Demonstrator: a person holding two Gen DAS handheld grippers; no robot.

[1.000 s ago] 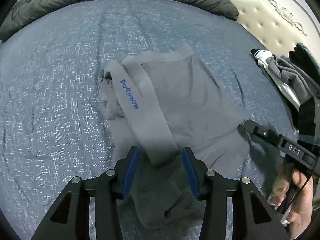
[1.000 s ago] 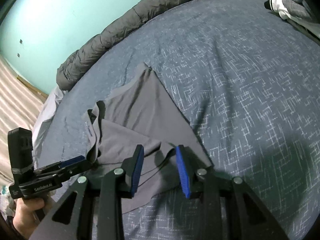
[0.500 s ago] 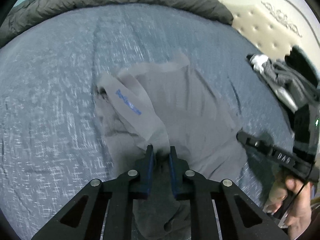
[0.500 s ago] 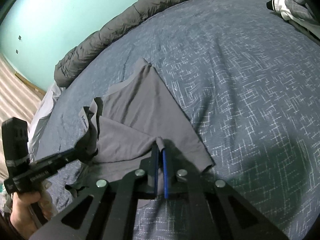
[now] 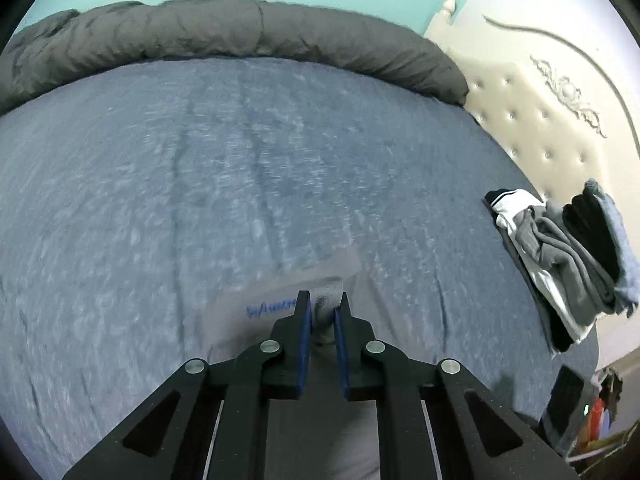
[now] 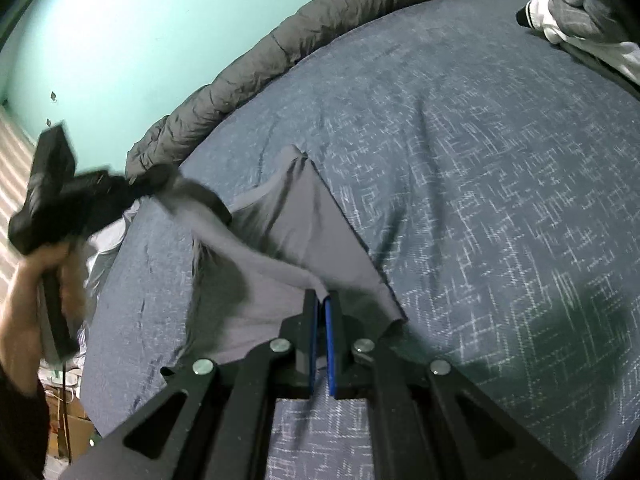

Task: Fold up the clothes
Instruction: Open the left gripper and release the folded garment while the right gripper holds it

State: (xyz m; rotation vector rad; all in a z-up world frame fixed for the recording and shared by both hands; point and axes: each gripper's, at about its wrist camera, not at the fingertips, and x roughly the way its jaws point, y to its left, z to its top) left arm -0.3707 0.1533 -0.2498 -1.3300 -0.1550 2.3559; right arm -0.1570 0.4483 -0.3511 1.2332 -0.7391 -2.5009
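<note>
Left gripper [image 5: 322, 308]: black arms, blue pads, clamped on the ribbed waistband.
Right gripper [image 6: 321, 304]: pads pinched onto a smooth fabric edge.
Grey garment [image 6: 304, 236]: soft knit, lifted between both tools above the bed.
Lettering [image 5: 270, 308]: blue print on the band, too blurred to read.
Bedsheet [image 5: 200, 184]: blue, white-flecked weave.
Clothes pile [image 5: 560, 256]: rumpled, near the tufted cream headboard [image 5: 540, 120].

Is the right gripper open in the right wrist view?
No, the right gripper is shut on the grey garment, its blue fingers pinching the cloth.
</note>
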